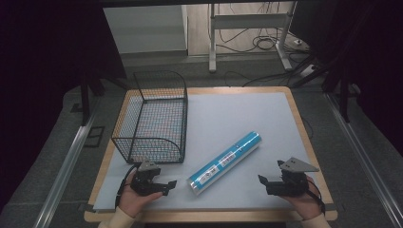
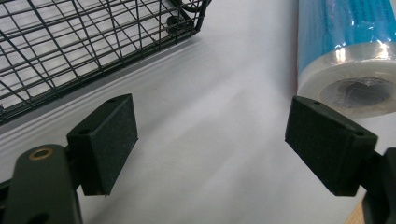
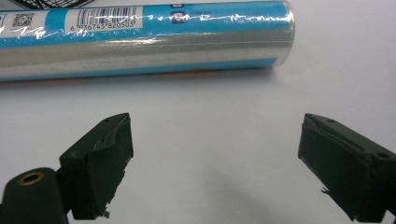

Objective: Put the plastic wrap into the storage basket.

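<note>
Left claw (image 1: 167, 184): spread, nothing held, at the roll's 9 o'clock.
Right claw (image 1: 263, 181): spread, nothing held.
Roll (image 1: 225, 161): could be nudged and rolled across the bench (image 1: 247, 114).
Basket (image 1: 154, 118): rim could be clipped.

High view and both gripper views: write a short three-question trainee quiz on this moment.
1. True or false: the blue roll lies inside the wire basket.
2. What state are the left gripper and right gripper in? A) both open B) both shut C) one holding the roll
3. In the high view, which gripper has the basket just beyond it?

Key: 1 false, it lies on the mat; 2 A; 3 the left gripper.
</note>
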